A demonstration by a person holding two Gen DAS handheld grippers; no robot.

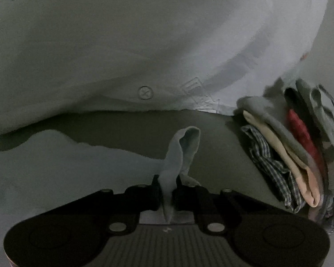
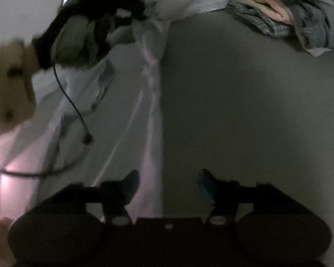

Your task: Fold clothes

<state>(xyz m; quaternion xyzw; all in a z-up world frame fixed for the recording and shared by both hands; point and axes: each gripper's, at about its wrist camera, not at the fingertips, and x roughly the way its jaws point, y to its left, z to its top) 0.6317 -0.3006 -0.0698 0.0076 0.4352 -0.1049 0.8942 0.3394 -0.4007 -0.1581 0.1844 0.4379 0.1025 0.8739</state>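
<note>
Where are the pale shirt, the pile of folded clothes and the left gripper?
pale shirt (image 1: 144, 44): left wrist view, its broad body.
pile of folded clothes (image 1: 285, 149): left wrist view, beige layer.
left gripper (image 1: 168, 184): left wrist view, between fingertips.

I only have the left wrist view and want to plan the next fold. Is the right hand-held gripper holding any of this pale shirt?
Observer: No. The right hand-held gripper is open, nothing between its fingers.
Operator: Where is it relative to the cloth?
Observer: The pale blue-white shirt hangs twisted from the left hand-held gripper down toward the right gripper's left finger.
Operator: Anything else near my gripper?
Observer: A thin black cable dangles below it, across the shirt.
</note>
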